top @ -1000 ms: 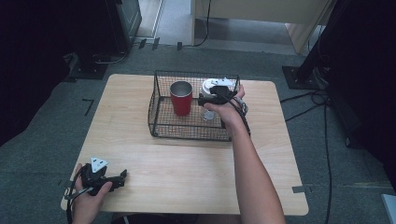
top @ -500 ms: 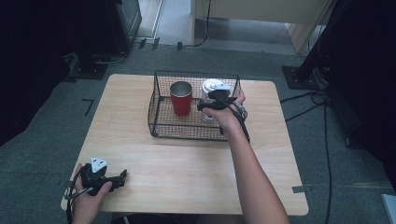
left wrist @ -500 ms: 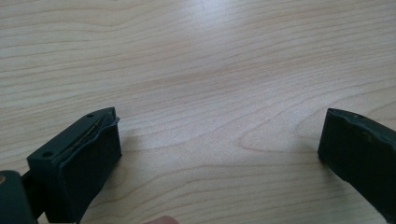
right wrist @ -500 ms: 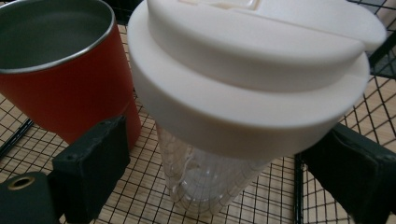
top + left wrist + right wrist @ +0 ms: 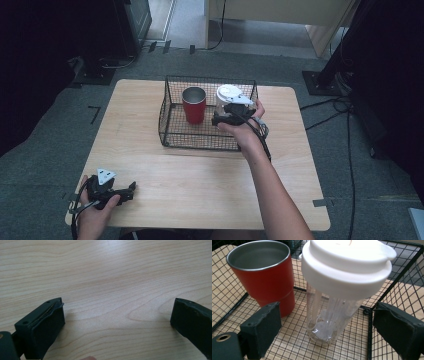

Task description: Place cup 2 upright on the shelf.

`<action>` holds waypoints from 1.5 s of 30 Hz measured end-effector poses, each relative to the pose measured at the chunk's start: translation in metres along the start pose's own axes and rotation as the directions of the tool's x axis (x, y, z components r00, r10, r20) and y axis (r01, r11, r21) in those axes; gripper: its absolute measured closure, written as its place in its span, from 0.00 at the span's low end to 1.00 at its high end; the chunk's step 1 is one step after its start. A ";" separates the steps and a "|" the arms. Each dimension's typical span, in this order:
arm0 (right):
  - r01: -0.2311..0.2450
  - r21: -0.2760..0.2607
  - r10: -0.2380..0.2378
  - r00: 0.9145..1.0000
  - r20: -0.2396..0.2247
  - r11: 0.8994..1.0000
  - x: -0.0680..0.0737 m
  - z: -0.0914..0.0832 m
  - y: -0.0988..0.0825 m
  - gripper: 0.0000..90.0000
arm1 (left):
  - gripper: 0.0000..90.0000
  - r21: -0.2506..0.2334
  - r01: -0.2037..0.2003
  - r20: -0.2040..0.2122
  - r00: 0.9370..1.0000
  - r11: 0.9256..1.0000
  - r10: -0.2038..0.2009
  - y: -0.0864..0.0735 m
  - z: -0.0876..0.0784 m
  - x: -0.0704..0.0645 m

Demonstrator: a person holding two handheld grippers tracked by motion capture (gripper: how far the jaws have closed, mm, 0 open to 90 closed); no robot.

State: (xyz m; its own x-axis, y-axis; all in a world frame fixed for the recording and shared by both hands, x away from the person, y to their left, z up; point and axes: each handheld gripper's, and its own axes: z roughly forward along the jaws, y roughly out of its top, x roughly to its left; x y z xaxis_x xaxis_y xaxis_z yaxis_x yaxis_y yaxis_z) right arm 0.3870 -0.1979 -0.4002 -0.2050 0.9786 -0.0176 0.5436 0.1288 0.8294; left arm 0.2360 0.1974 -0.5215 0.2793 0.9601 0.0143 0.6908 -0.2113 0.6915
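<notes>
Two hand-held grippers are at work over a pale wooden table (image 5: 200,185), seen from above. Toward the far side of the table sits a black wire basket (image 5: 172,137), and standing upright in it are a red metal tumbler (image 5: 194,107) and, just beside it to the right, a clear shaker bottle (image 5: 226,97) with a white lid.

A person's right arm reaches forward from the bottom edge, and the right gripper (image 5: 220,119) hovers at the near side of the bottle, above the basket's front wall. In the right gripper view the bottle (image 5: 337,307) stands on the wire floor between the two black jaws, with a visible gap on each side, so the pads are not pressing on it. These jaws have just been closing in and now stand about half spread. The tumbler (image 5: 265,282) stands behind the left jaw in that view, its steel inside showing.

At the near left corner of the table, the left gripper (image 5: 131,190) rests in the person's other hand, well apart from the basket. Its own view shows the jaws spread wide over bare wood (image 5: 112,277), with nothing between them.
</notes>
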 end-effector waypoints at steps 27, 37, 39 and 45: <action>0.001 -0.076 -0.004 0.999 -0.042 0.997 -0.023 -0.052 -0.038 0.09 | 0.00 0.000 0.000 0.000 1.000 1.000 0.000 0.000 0.000 0.000; -0.015 -0.107 0.010 0.999 -0.043 0.994 -0.040 -0.067 -0.053 0.09 | 0.00 -0.001 -0.001 0.000 1.000 1.000 0.001 0.000 0.000 0.000; -0.017 -0.112 0.012 0.999 -0.041 0.994 -0.044 -0.070 -0.057 0.09 | 0.00 0.000 -0.001 0.000 1.000 1.000 0.001 0.000 0.000 0.000; -0.037 -0.118 0.034 0.999 -0.030 0.992 -0.058 -0.078 -0.070 0.09 | 0.00 -0.001 0.000 0.000 1.000 1.000 0.000 0.000 0.000 0.000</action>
State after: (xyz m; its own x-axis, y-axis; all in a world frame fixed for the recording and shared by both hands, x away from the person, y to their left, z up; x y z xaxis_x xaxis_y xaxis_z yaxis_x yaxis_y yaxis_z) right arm 0.2976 -0.2759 -0.4139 -0.2111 0.9771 0.0273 0.4511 0.0726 0.8895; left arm 0.2360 0.1973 -0.5215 0.2791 0.9602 0.0144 0.6905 -0.2111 0.6919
